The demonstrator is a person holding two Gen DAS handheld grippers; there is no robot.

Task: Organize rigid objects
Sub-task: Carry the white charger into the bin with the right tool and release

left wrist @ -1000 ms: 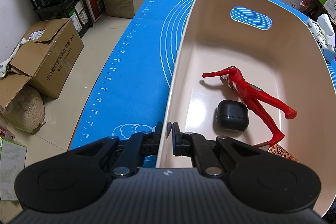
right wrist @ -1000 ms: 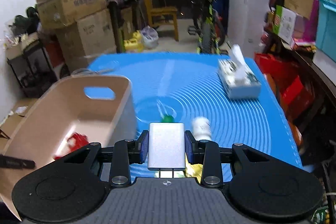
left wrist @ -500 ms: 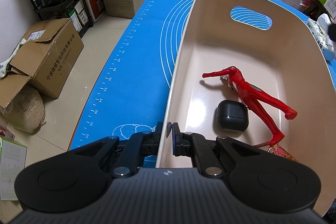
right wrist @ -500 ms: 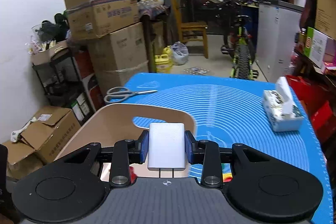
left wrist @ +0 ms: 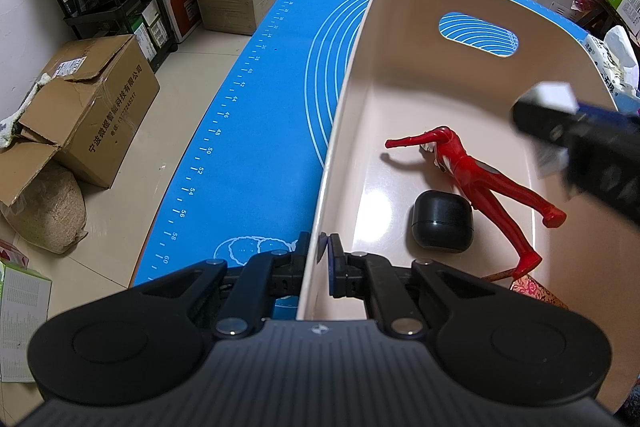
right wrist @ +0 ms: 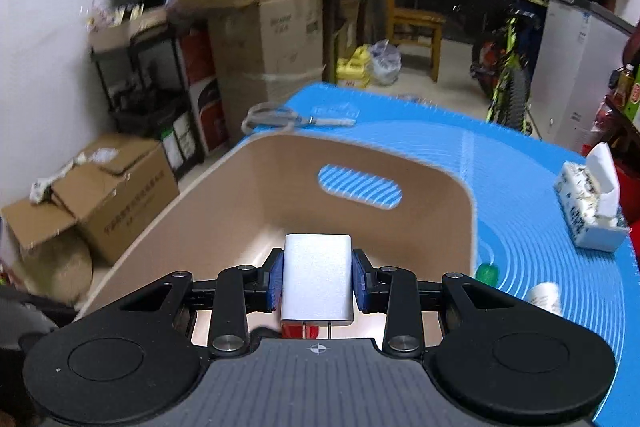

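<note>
Left gripper (left wrist: 318,259) pinches the beige plastic bin (left wrist: 400,75) wall at 6 o'clock; right gripper (right wrist: 318,281) clamps a white rectangular charger (right wrist: 317,279) above it.

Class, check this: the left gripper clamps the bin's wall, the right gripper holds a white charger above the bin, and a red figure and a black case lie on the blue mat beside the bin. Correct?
Not quite. The red figure and black case lie inside the bin, not on the blue mat, as the left wrist view shows. The left gripper does clamp the bin's wall, and the right gripper holds the white charger above it.
</note>
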